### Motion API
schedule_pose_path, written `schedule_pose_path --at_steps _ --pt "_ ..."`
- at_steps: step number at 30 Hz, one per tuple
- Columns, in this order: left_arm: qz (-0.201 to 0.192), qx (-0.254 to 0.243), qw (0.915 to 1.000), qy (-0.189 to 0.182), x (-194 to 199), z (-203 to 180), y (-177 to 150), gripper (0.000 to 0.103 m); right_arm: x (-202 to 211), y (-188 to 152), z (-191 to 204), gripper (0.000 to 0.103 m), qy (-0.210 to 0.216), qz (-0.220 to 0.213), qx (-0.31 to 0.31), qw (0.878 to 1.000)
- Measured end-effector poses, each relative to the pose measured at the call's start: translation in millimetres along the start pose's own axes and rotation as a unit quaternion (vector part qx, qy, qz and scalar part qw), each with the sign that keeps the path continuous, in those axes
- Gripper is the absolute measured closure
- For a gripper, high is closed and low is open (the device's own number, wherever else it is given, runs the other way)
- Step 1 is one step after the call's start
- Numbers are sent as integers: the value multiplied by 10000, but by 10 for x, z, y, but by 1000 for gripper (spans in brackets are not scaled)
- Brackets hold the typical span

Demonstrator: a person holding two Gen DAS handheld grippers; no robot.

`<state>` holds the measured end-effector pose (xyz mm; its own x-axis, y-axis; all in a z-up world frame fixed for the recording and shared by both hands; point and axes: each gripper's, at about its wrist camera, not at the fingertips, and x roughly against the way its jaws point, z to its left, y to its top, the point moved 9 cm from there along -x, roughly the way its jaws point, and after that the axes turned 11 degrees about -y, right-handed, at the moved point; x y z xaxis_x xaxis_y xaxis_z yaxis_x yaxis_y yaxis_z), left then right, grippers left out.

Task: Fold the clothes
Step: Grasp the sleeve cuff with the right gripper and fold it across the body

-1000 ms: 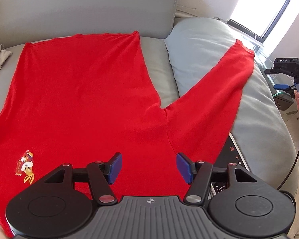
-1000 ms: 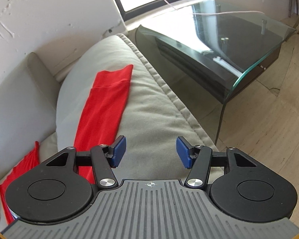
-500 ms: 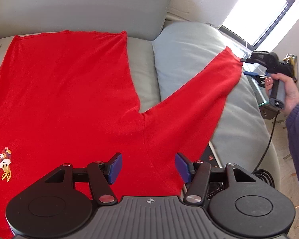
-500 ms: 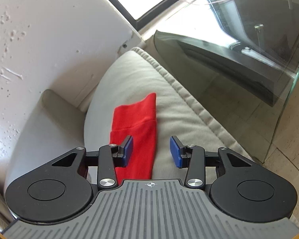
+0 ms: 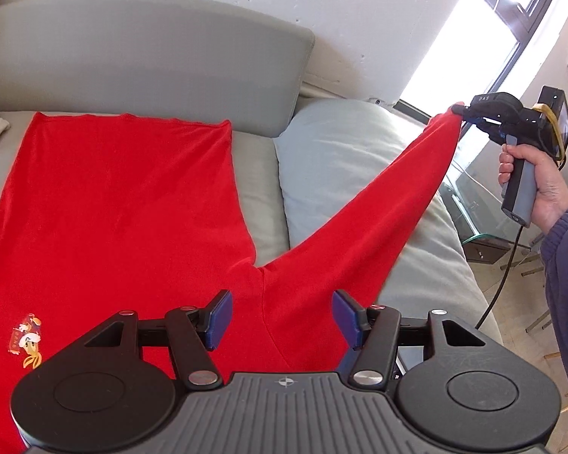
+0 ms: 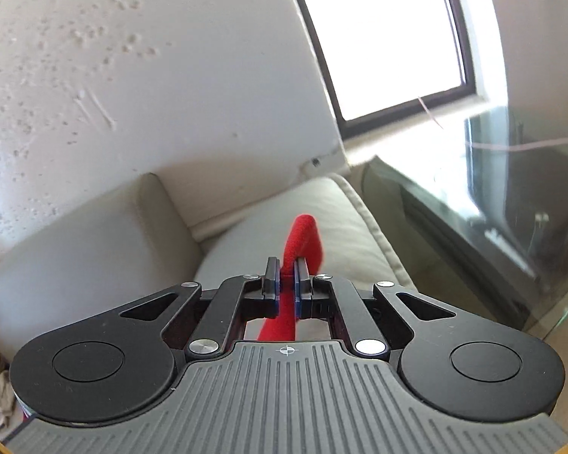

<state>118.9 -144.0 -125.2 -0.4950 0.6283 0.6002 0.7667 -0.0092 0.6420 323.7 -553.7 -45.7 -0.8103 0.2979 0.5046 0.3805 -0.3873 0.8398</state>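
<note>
A red garment (image 5: 125,204), seemingly trousers, is spread flat on the grey sofa (image 5: 144,53). One leg lies along the seat toward 12 o'clock in the left wrist view; the other is raised off the pale cushion (image 5: 340,151) toward 2 o'clock, its long axis stretched from the crotch up to its cuff. That cuff is pinched between the closed jaws of the right gripper (image 5: 464,111), and in the right wrist view red cloth is seen bunched between the pads (image 6: 272,278). The left gripper (image 5: 282,314) is held wide open above the crotch area, with nothing between its fingers. The flat leg is judged to lie at about 10 o'clock from the right gripper, so the raised leg would probably be carried that way, the right hand being the one already holding it.
</note>
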Motion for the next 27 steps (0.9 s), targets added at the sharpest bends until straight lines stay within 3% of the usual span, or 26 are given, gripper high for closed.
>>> schedule_pose_path --at_steps 7,15,18,23,25,27 --pt "-449 120 9988 184 612 202 1 48 1195 80 867 97 754 -425 755 9934" --pt "-1125 504 9903 637 1553 710 2 48 2630 -587 2211 96 1962 -185 1067 9746" --pt "-1287 776 9848 871 1863 952 -90 48 2842 -1122 2716 96 2194 147 1214 9679" --pt "-1162 1305 9755 1333 2111 1319 -390 48 2694 -2480 3358 96 2482 1343 1329 9501" --pt "-1095 1479 9725 1425 2151 1416 -510 48 2568 -2996 3560 91 2591 1824 1513 9363" --pt "-1019 1582 9710 1476 2151 1485 -612 48 2481 -3479 3678 83 2738 2531 1713 9119"
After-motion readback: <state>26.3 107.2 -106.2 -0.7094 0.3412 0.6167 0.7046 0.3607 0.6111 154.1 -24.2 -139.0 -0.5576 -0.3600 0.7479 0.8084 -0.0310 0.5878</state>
